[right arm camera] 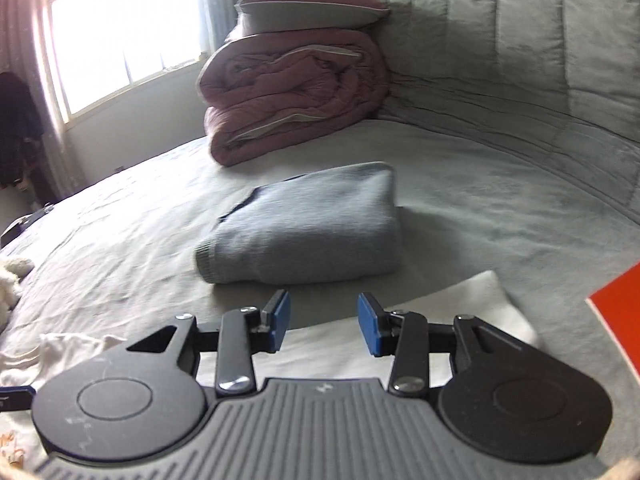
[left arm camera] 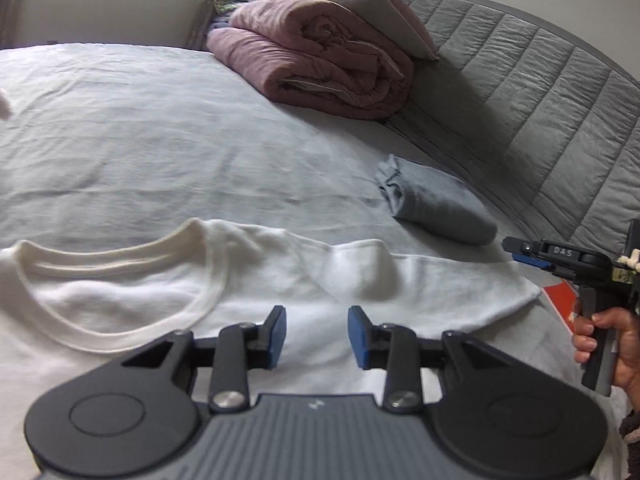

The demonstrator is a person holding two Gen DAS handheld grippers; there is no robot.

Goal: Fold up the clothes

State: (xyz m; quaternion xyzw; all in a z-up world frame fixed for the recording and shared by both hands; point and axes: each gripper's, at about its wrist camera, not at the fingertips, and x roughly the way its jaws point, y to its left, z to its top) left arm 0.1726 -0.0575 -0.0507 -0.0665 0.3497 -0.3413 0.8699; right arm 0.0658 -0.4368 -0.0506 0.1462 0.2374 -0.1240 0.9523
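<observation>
Left gripper: released, jaws apart over the white shirt, holding nothing.
Right gripper: released, empty.
White shirt: spread flat on the bed.
Grey folded garment: just beyond the shirt.
Pink duvet: farthest, by the headboard.

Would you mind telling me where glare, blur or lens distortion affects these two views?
Right wrist view: the window is blown out white, and the grey folded garment looks softly blurred. Left wrist view: light is even, but the fisheye bends the quilted headboard into a curve.
</observation>
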